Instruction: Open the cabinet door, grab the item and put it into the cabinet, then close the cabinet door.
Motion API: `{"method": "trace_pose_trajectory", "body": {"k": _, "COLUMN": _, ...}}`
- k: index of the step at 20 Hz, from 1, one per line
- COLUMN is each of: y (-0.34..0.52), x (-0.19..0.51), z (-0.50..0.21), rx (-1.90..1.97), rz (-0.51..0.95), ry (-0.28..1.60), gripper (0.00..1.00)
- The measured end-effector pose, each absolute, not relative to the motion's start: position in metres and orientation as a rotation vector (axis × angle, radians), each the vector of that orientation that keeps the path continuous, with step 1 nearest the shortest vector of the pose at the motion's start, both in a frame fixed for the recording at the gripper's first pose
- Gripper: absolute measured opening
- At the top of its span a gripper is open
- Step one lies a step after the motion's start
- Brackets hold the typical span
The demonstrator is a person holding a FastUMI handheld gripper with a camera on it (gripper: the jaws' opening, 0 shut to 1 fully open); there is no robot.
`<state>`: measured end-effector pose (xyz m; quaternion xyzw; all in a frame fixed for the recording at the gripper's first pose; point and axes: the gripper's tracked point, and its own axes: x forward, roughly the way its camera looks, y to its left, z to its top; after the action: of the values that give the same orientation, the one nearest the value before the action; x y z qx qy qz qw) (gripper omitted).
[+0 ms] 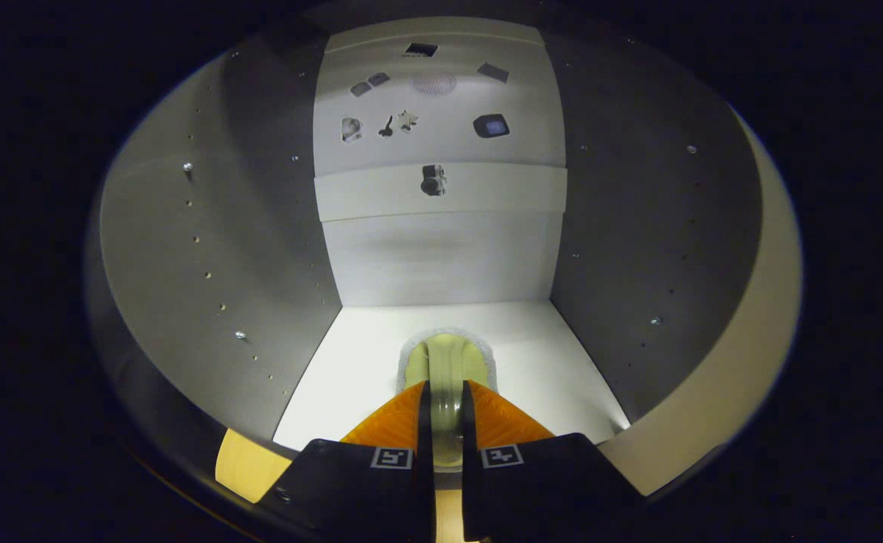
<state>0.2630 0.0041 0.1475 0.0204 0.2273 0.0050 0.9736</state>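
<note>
The gripper [446,403] reaches into the open cabinet [222,249] with both orange fingers [396,422] clamped on the pale green item [447,369] — held low over the cabinet floor [351,377], apparently for setting down.

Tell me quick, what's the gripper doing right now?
Gripper: closed on the pale green item, both orange fingers pressing its sides, inside the cabinet over its white floor.

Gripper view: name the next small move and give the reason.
Probably open the fingers and let go. The gripper is closed on the pale green item, which already sits over the white cabinet floor, well inside the side walls. Whether it touches the floor is unclear, so release gently.
</note>
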Motion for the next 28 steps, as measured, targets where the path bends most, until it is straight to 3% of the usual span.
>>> {"method": "trace_pose_trajectory", "body": {"k": 7, "y": 0.012, "x": 0.296, "z": 0.126, "rx": -0.002, "rz": -0.007, "ry": 0.478, "gripper": 0.18}}
{"method": "trace_pose_trajectory", "body": {"k": 11, "y": 0.009, "x": 0.302, "z": 0.125, "rx": -0.043, "rz": -0.029, "ry": 0.460, "gripper": 0.28}}
{"method": "trace_pose_trajectory", "body": {"k": 17, "y": 0.002, "x": 0.293, "z": 0.154, "rx": -0.020, "rz": -0.043, "ry": 0.369, "gripper": 1.00}}
{"method": "trace_pose_trajectory", "body": {"k": 22, "y": -0.010, "x": 0.251, "z": 0.212, "rx": -0.012, "rz": -0.057, "ry": 0.217, "gripper": 0.99}}
{"method": "trace_pose_trajectory", "body": {"k": 28, "y": -0.028, "x": 0.148, "z": 0.291, "rx": -0.013, "rz": -0.076, "ry": -0.007, "gripper": 0.98}}
